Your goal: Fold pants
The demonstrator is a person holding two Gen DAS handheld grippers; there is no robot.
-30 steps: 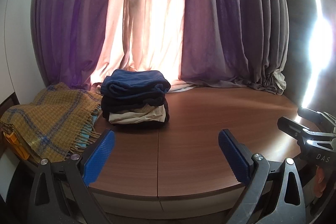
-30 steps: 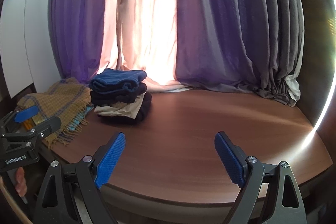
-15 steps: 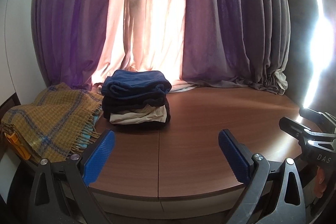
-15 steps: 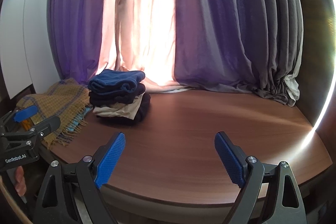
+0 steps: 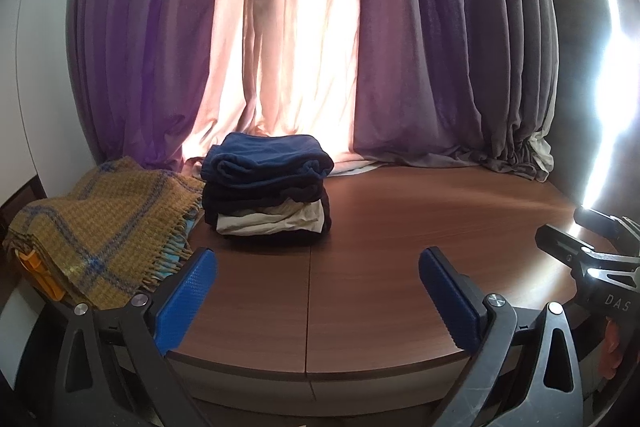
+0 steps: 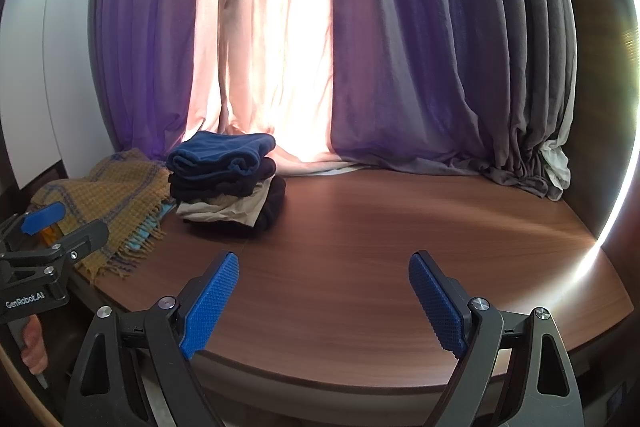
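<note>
Your left gripper [image 5: 318, 291] & right gripper [image 6: 323, 297] both gape wide, nothing btwn pads. Folded pants stack [image 5: 266, 185] sits far-left on the wood table [image 5: 420, 227], w/ plaid blanket [image 5: 96, 227] just beside it, curtains [image 5: 420, 67] behind.

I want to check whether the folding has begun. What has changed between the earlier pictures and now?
Nothing has visibly changed. The left gripper and the right gripper hang open and empty over the near edge of the table, as before. The stack of folded clothes and the plaid blanket lie where they were.
</note>
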